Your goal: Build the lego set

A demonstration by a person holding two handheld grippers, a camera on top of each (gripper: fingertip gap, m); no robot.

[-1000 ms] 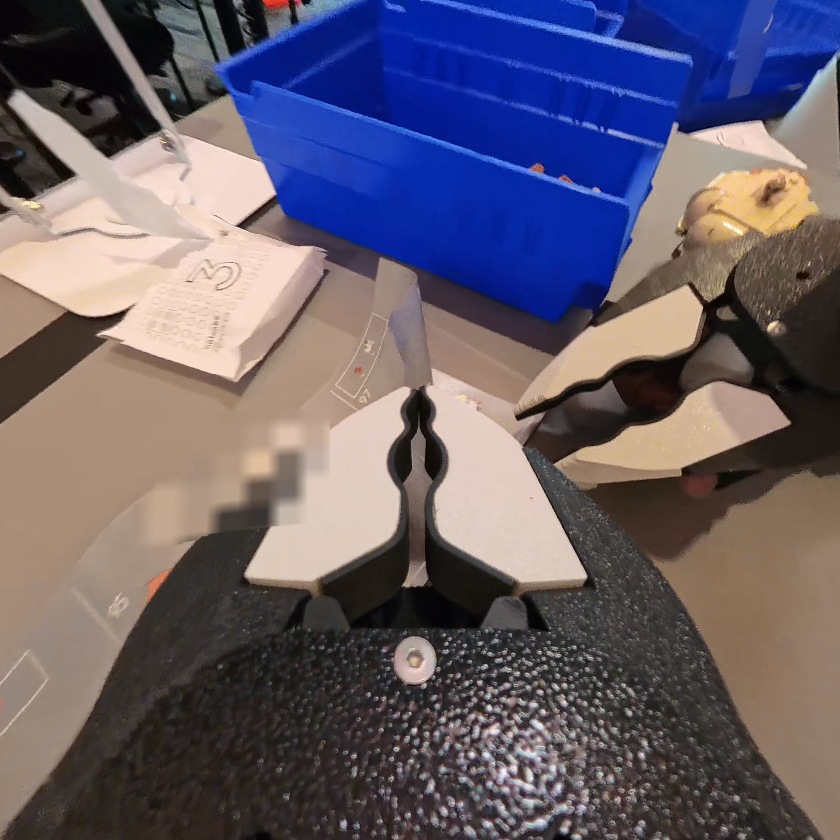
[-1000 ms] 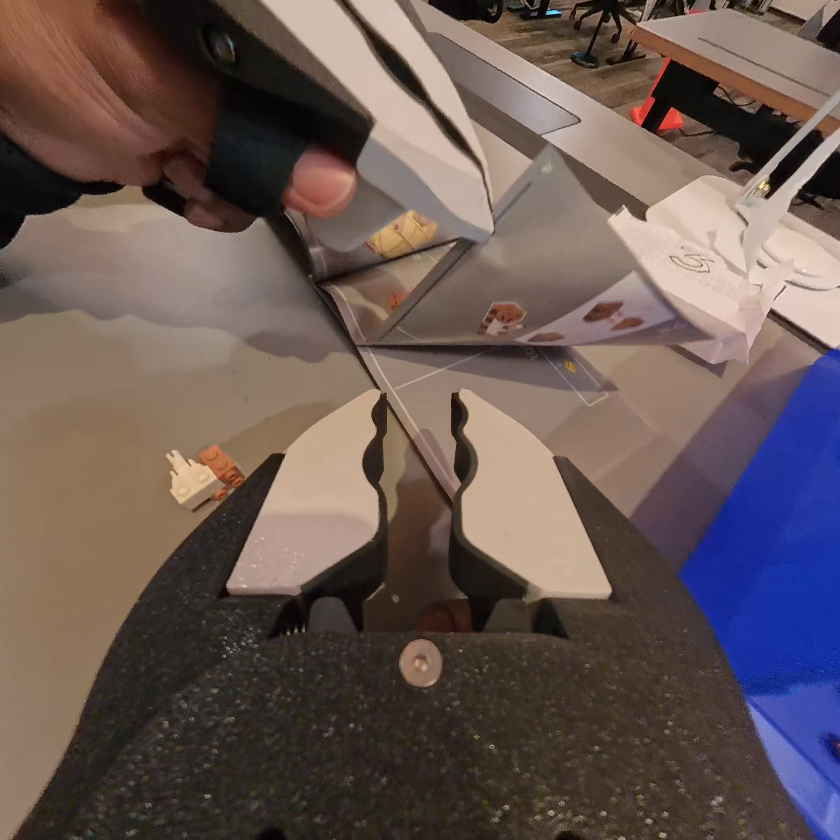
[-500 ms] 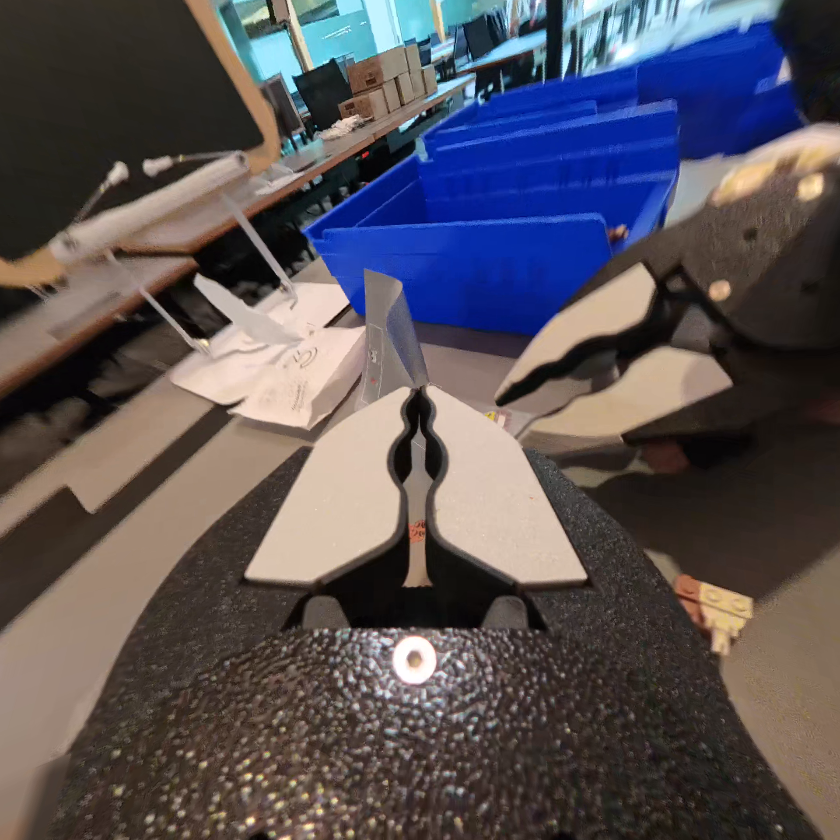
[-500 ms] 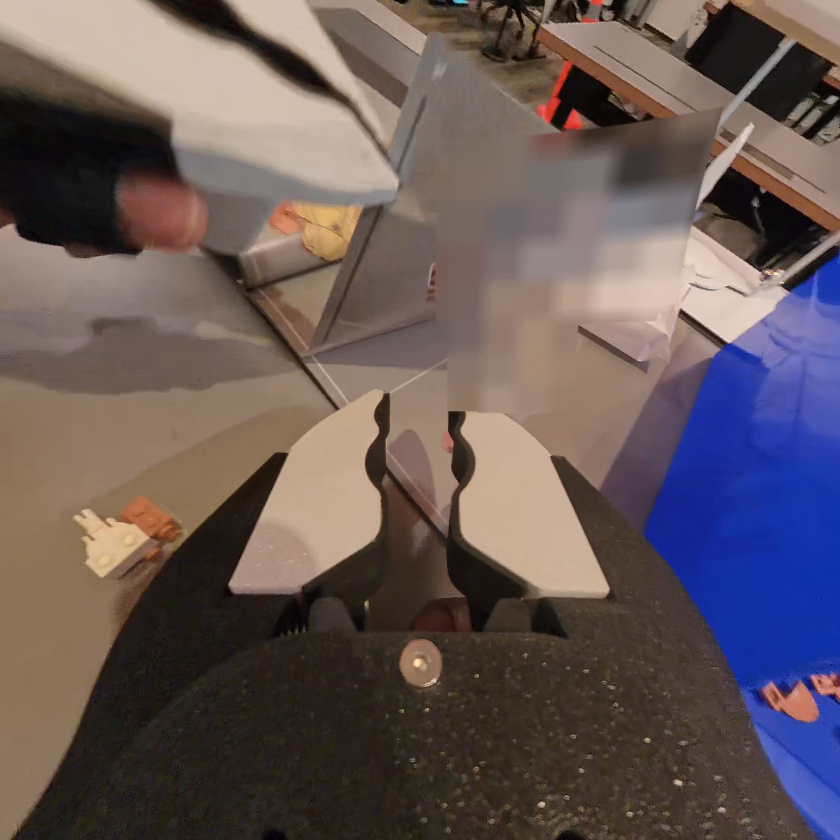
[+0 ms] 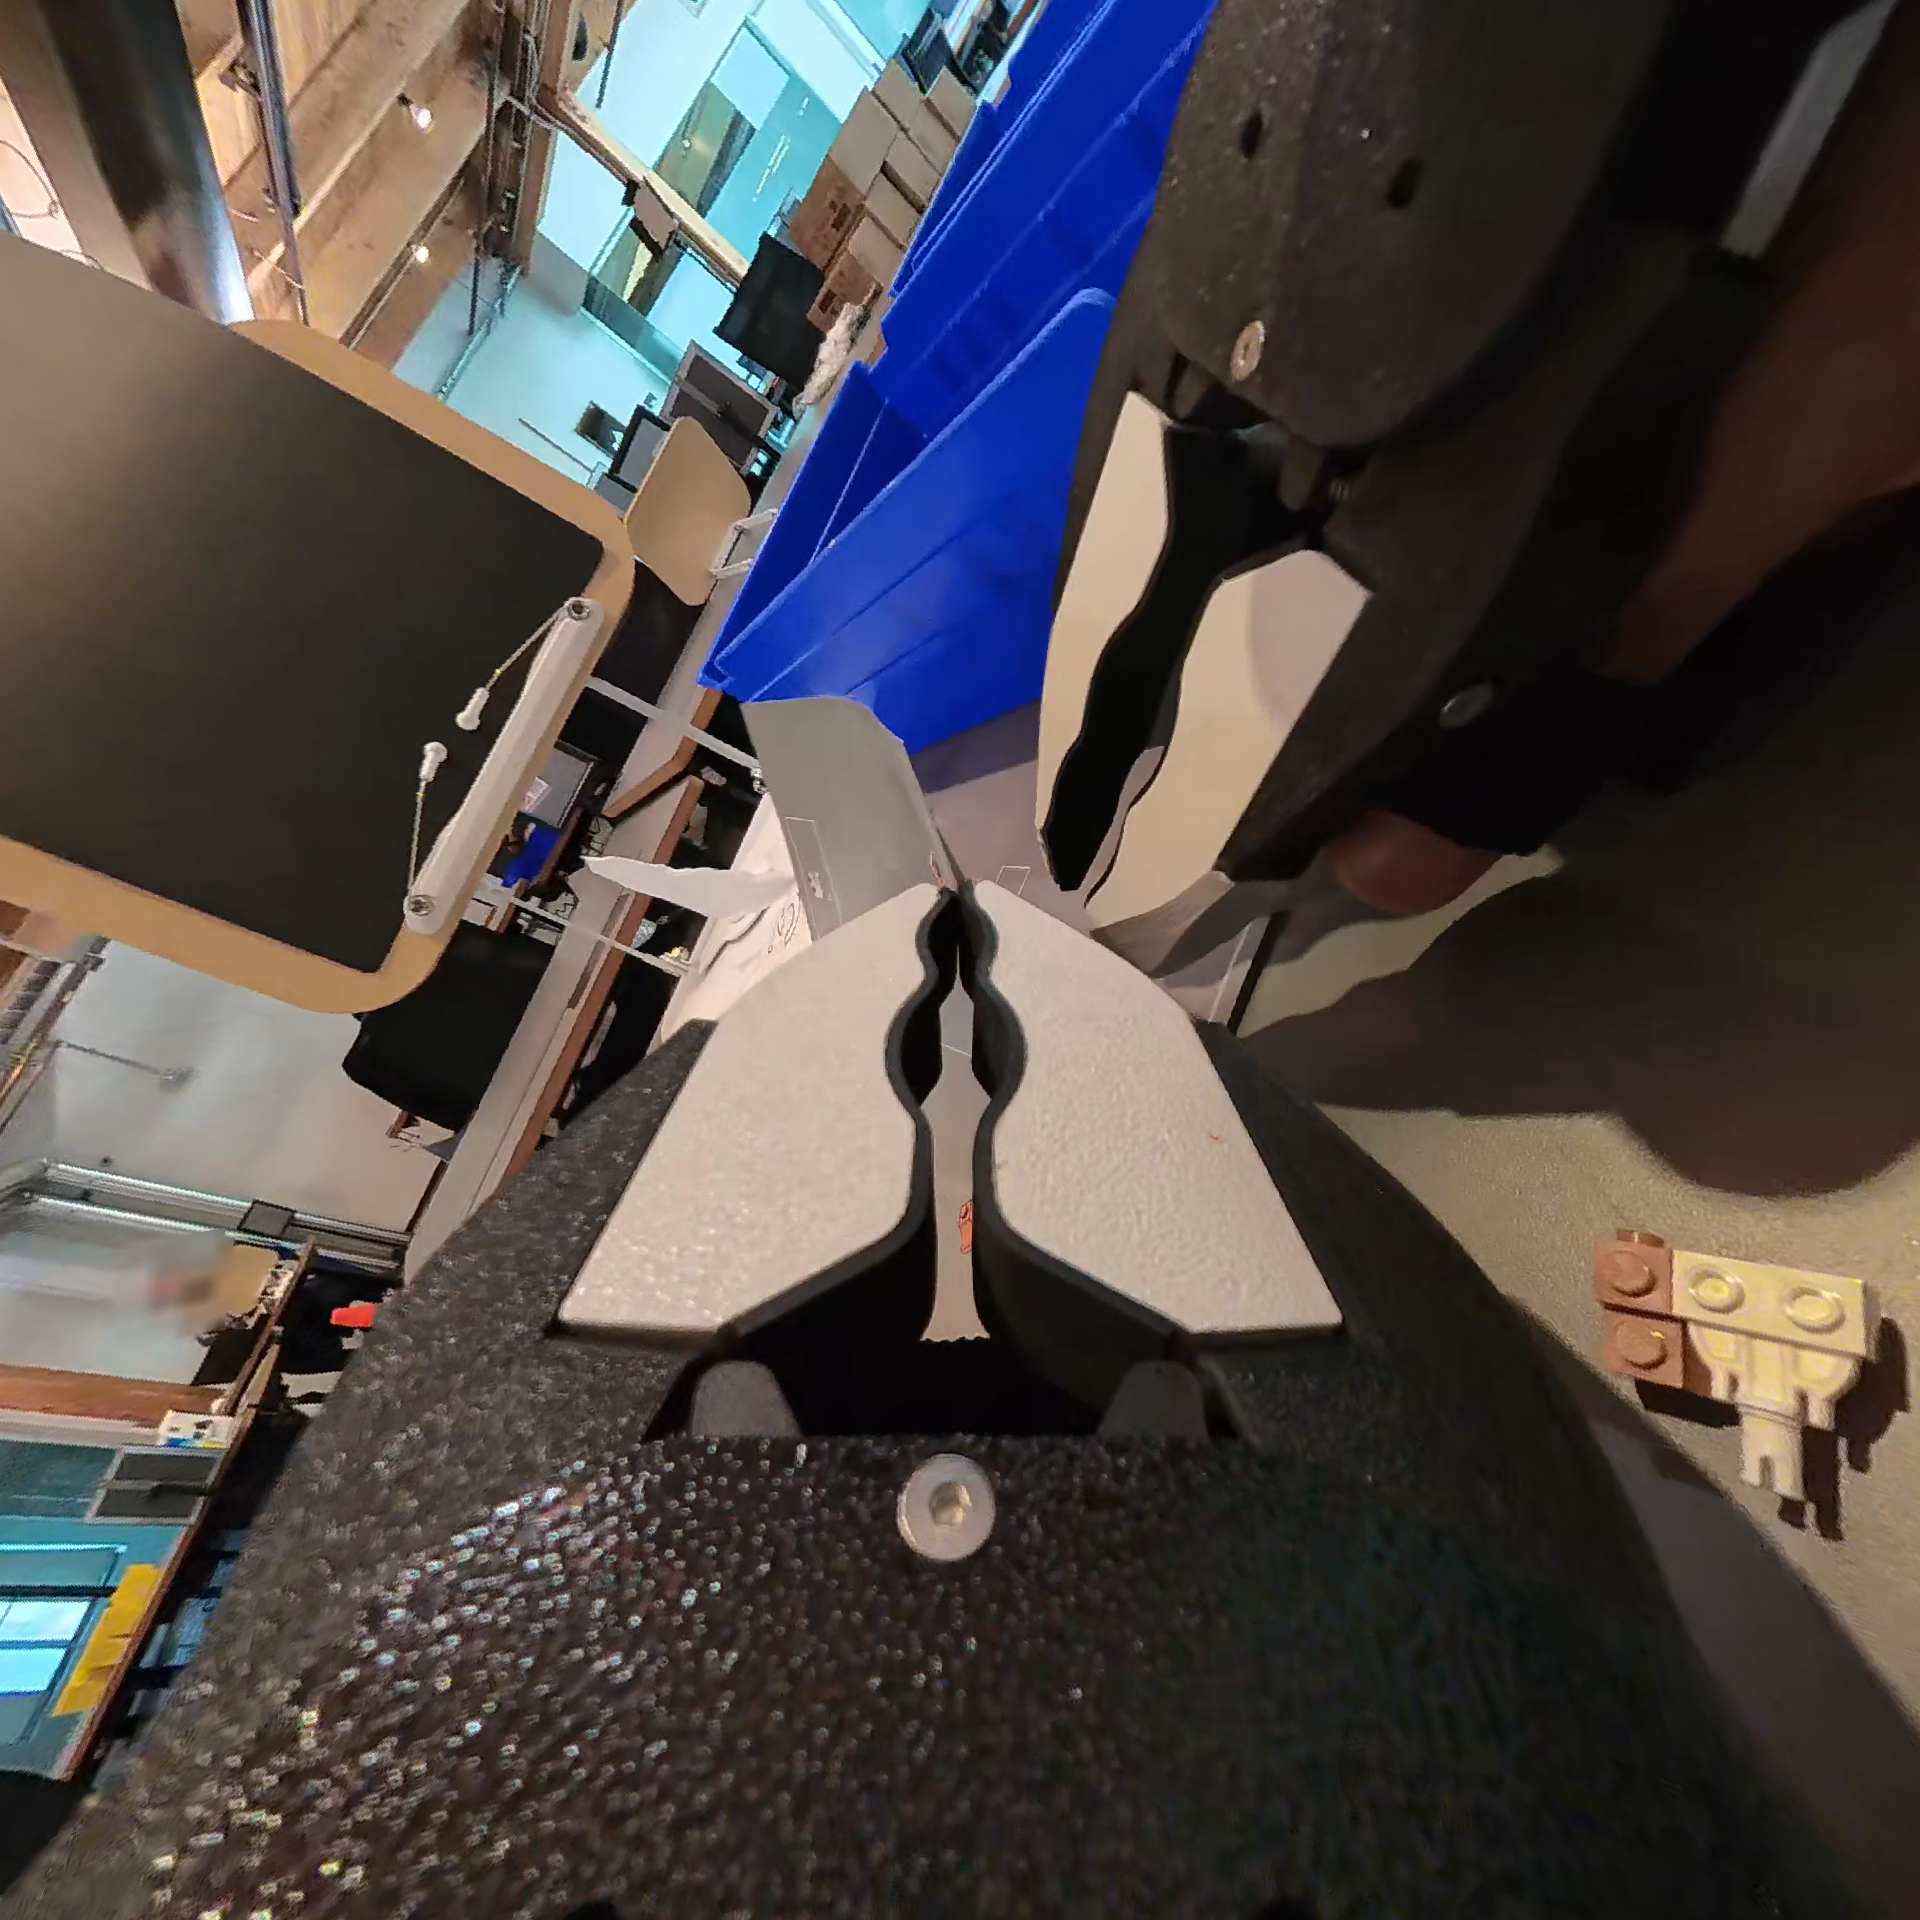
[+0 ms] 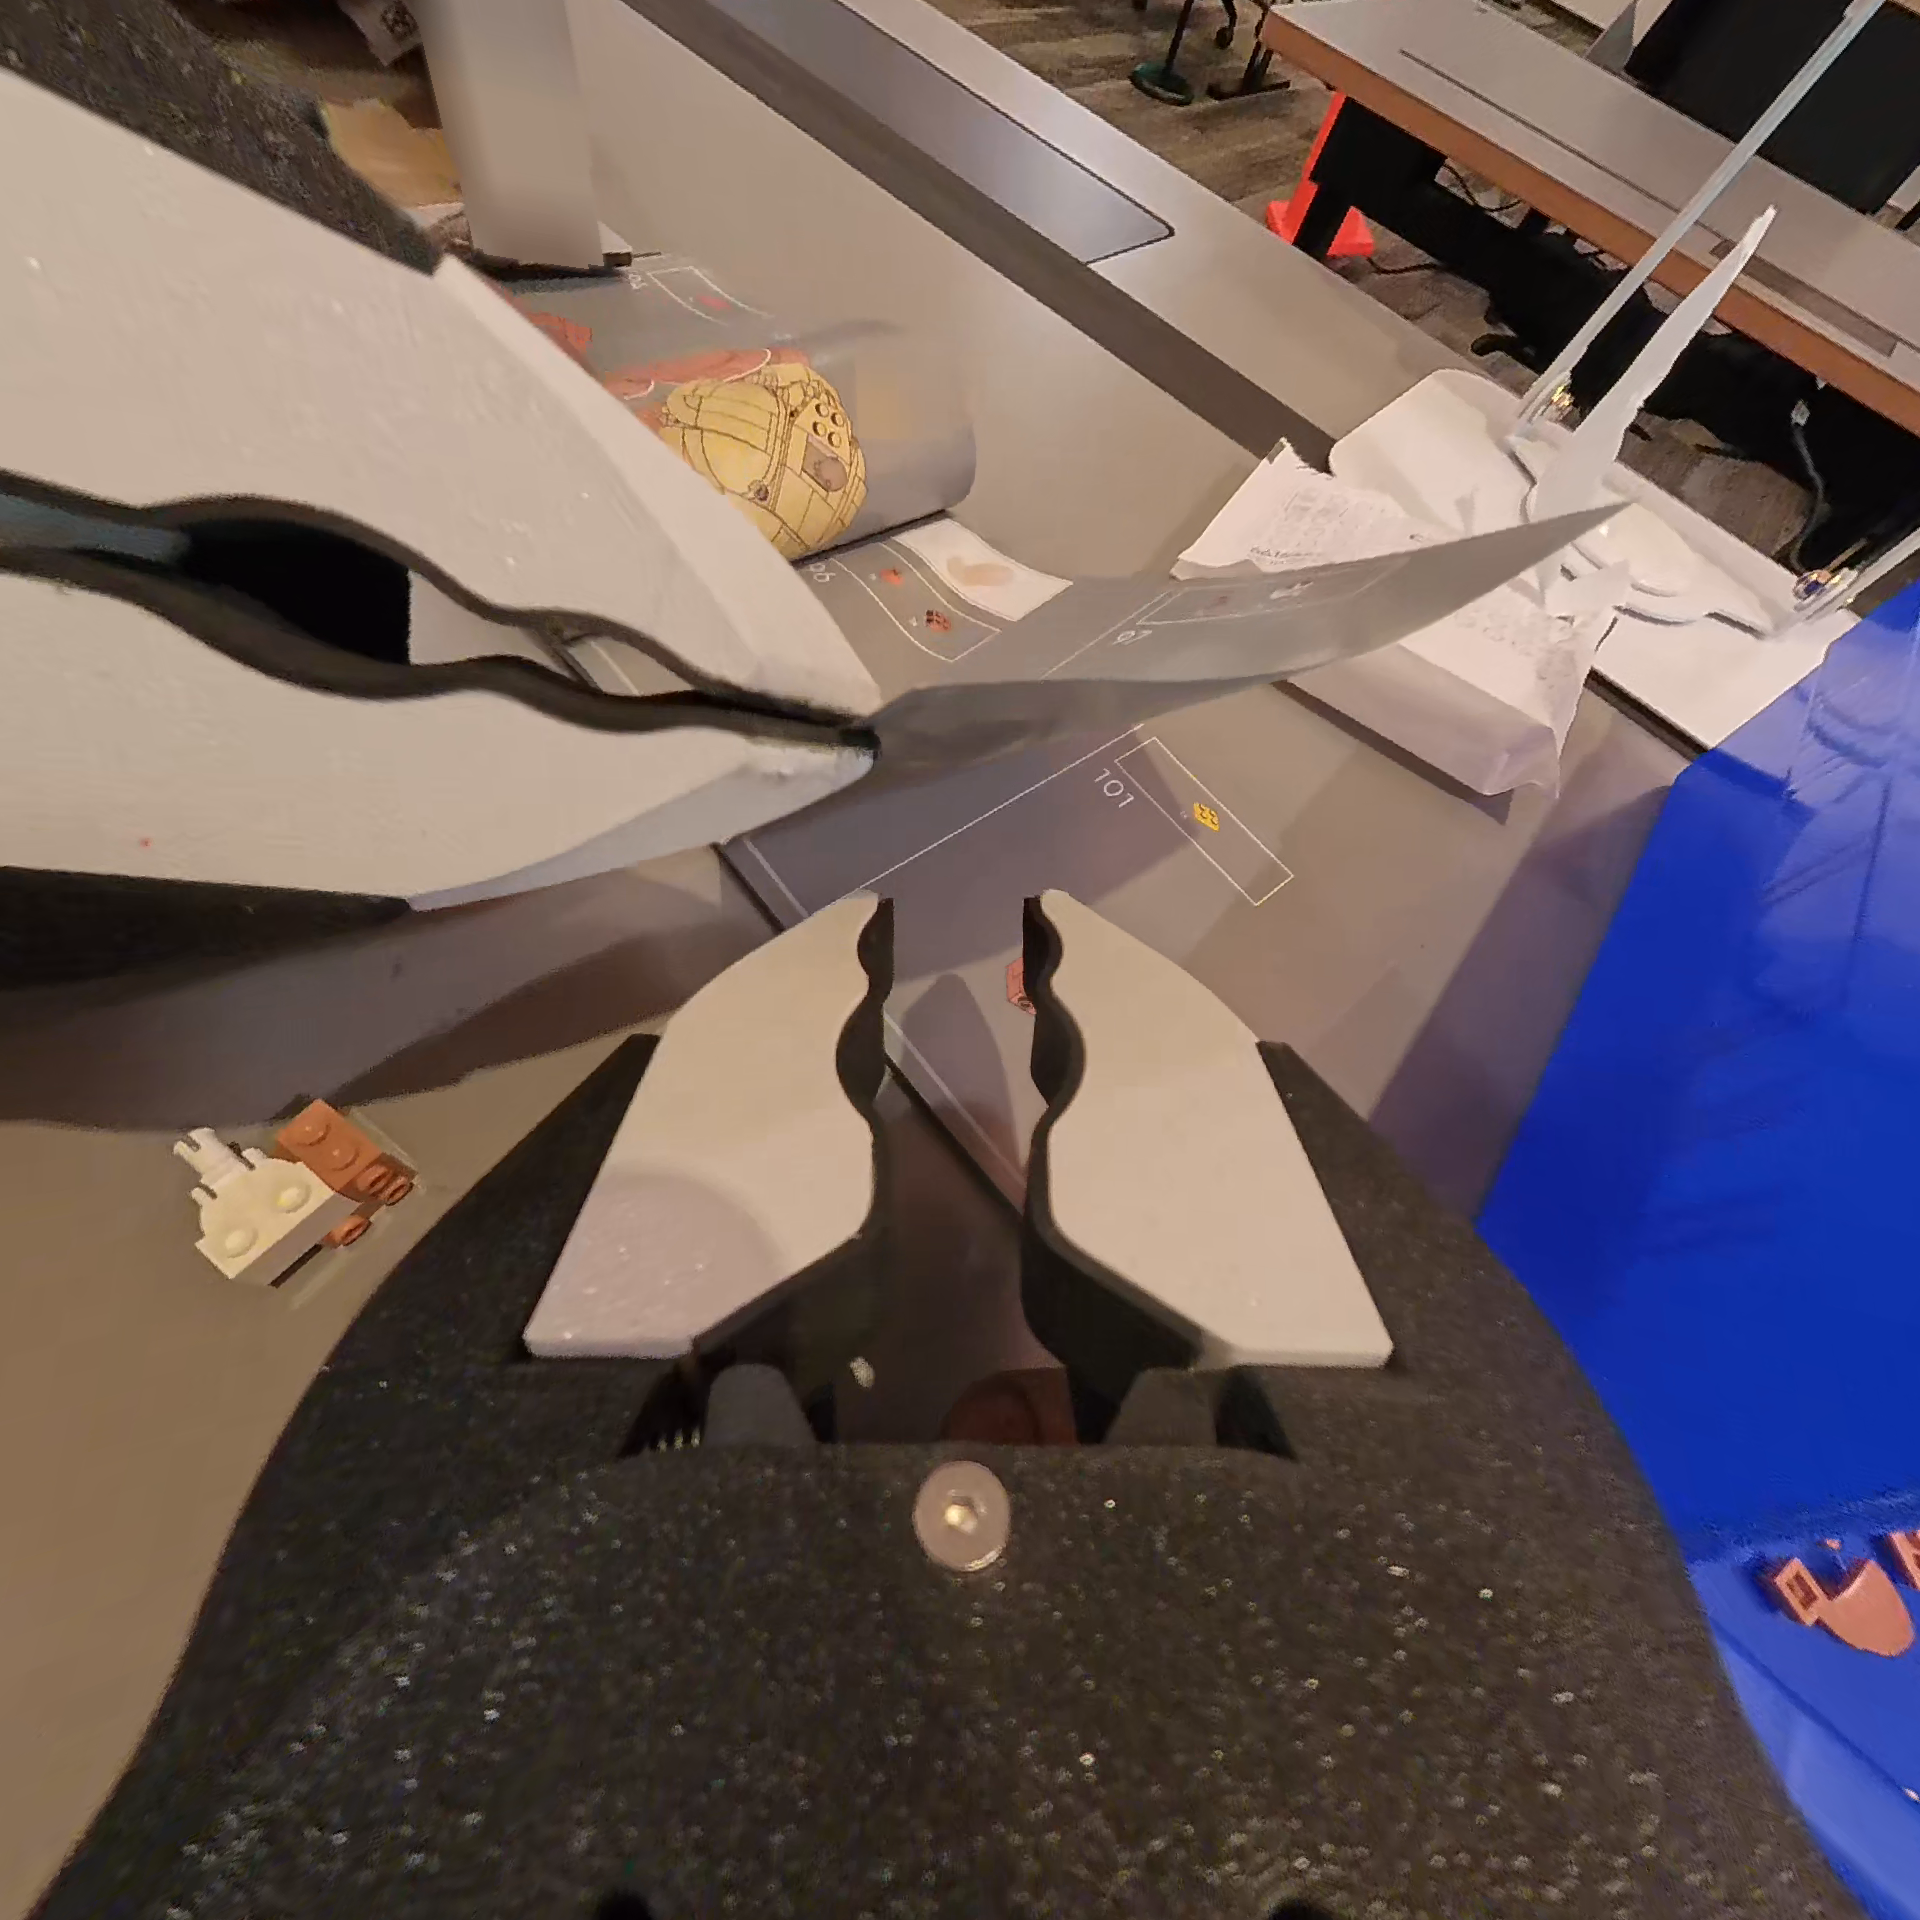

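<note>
Up close in the left wrist view, the left gripper (image 5: 954, 902) pinches a grey booklet page (image 5: 847, 805); blue bins (image 5: 935, 561) crowd behind, a brick piece (image 5: 1733, 1340) lies rightward. Right wrist view: right gripper (image 6: 956, 914) gapes, unladen, above the booklet (image 6: 997, 831), beside white paper bags (image 6: 1455, 623).

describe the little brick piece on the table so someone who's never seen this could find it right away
Start at the big blue bin on the right of the grey table, then look across past the right gripper to the bare tabletop on its left. The small brick piece lies there alone. It is a cream block joined to reddish-brown studded bricks, unlike the flat grey booklet and white paper bags farther back.
</note>
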